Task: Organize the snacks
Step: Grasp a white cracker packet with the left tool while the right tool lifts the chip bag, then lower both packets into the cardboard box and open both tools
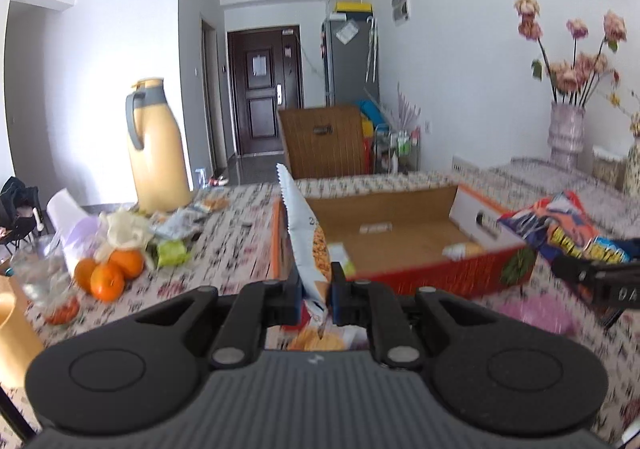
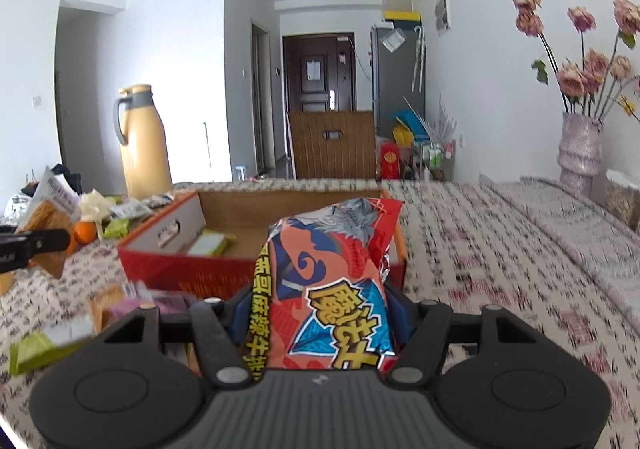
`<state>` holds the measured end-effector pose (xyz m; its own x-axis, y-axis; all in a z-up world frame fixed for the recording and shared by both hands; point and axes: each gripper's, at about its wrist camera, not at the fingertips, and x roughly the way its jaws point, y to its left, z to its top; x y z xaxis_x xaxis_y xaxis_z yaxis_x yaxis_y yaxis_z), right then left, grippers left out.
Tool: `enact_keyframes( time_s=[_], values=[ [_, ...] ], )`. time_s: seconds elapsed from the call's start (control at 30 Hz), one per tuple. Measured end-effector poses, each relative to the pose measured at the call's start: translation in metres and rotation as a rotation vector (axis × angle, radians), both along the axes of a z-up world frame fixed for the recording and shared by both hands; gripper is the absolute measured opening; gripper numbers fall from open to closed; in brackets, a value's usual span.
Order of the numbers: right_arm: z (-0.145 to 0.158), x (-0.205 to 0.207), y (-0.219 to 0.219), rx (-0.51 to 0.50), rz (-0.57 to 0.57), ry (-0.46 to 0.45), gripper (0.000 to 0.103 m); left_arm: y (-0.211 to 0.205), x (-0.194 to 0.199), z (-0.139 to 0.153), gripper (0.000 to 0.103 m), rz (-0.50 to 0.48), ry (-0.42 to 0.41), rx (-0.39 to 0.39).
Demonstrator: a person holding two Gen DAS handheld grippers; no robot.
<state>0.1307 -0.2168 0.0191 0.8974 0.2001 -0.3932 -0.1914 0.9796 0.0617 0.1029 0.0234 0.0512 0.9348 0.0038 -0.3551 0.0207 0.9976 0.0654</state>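
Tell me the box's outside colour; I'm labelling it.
Red box, brown cardboard inside; clearest in the right wrist view.

At the bottom centre of the frame our left gripper (image 1: 315, 299) pinches a pale blue snack packet (image 1: 306, 245), which stands edge-on and rises toward the middle of the picture. Just behind it sits an open cardboard box (image 1: 404, 275) with red outer walls and a few small packets inside. At the right edge our right gripper (image 1: 588, 273) holds a red and blue snack bag (image 1: 560, 225) beside the box. At lower left lie three oranges (image 1: 106, 271), with a yellow thermos jug (image 1: 158, 147) standing above them on the patterned tablecloth (image 1: 224, 245).
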Motion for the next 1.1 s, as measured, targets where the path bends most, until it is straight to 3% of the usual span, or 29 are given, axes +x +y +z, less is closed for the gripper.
enact_keyframes(
  time_s=[0.37, 0.67, 1.1],
  values=[
    [0.026, 0.071, 0.014, -0.013, 0.026, -0.049, 0.064, -0.012, 0.063, 0.027, 0.013, 0.002, -0.043, -0.062],
    [0.033, 0.139, 0.028, 0.001, 0.054, -0.014, 0.064, -0.013, 0.125, 0.037, 0.013, -0.009, -0.028, -0.127],
    [-0.004, 0.19, 0.033, 0.04, 0.058, 0.05, 0.065, 0.003, 0.18, 0.002, 0.013, 0.051, 0.02, -0.208]
  ],
)
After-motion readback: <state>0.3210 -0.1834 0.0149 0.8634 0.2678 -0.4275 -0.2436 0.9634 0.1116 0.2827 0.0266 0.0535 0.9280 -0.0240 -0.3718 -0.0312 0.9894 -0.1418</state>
